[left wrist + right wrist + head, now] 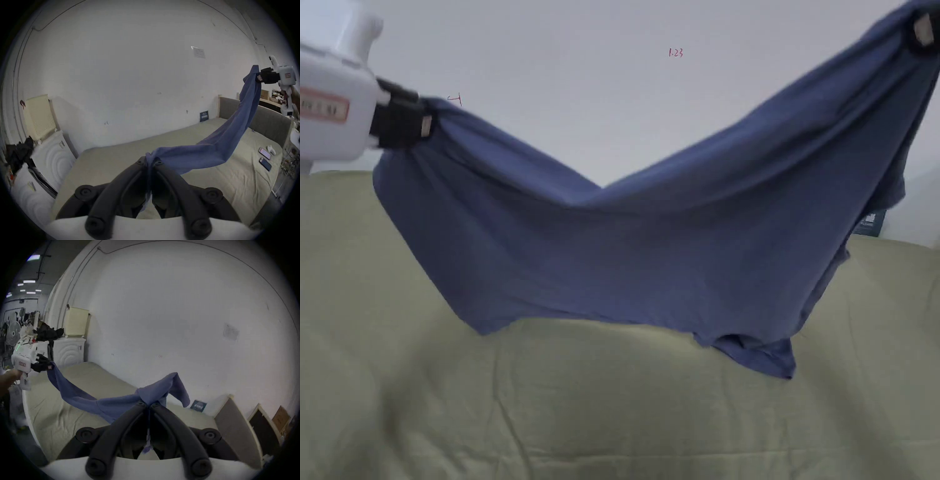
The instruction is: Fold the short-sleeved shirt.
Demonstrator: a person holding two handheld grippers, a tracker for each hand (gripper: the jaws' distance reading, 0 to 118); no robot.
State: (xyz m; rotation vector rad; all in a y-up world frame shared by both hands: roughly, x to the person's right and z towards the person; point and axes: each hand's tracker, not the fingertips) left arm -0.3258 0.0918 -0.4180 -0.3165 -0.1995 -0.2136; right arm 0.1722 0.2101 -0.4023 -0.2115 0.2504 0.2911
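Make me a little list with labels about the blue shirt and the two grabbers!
shirt: blue shirt, held up and spread, sagging in the middle
left gripper: shut on one top corner
right gripper: shut on the other top corner, higher
under it: bed with a pale green sheet
shirt's bottom: hangs close above the sheet
on the bed: two phones

**Colours on view**

The shirt (650,250) is seen in plain slate blue, unpatterned. The bed sheet (612,406) is shown in pale olive green. Black jaws on a white body are seen on the left gripper (425,125). The wall (581,75) is painted white.
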